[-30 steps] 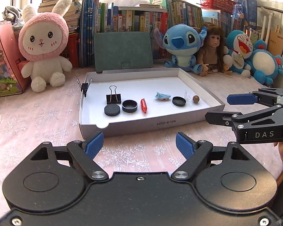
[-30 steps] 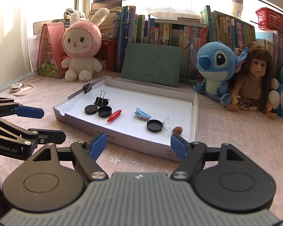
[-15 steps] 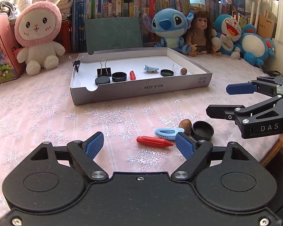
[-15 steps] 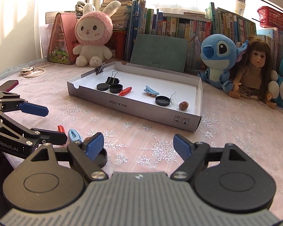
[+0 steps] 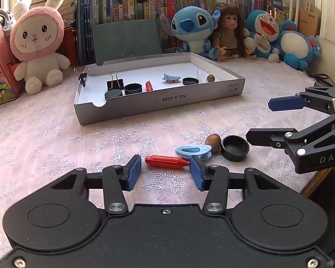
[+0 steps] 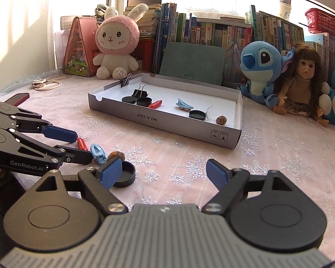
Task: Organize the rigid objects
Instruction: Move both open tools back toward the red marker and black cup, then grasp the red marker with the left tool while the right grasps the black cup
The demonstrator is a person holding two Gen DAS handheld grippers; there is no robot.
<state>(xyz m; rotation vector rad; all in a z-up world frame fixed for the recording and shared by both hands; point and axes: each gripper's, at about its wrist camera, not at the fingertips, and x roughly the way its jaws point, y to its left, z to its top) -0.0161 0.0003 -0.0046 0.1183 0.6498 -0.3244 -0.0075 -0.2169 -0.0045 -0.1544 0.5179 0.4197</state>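
Left claw: my left gripper [image 5: 165, 174] is closing, blue pads not yet pressing anything; I see bare cloth between them.
Red piece: the red capsule-shaped piece [image 5: 166, 162] lies crosswise just beyond my left fingertips, between the 2 pads' lines but ahead of them, not touched.
Blue clip: the light blue clip [image 5: 193, 151] lies just beyond the left gripper's right pad, touching the red piece's end.
Nut: the brown nut [image 5: 213, 142] sits behind the clip, beside the black cap [image 5: 235, 148].
Right claw: my right gripper [image 6: 164, 174] stands wide apart, nothing between its pads; its left pad overlaps the black cap in my right view, contact I cannot tell.
Tray: the grey box tray [image 5: 158, 105] sits well beyond, holding 2 binder clips, caps, a red piece, a blue clip and a nut.
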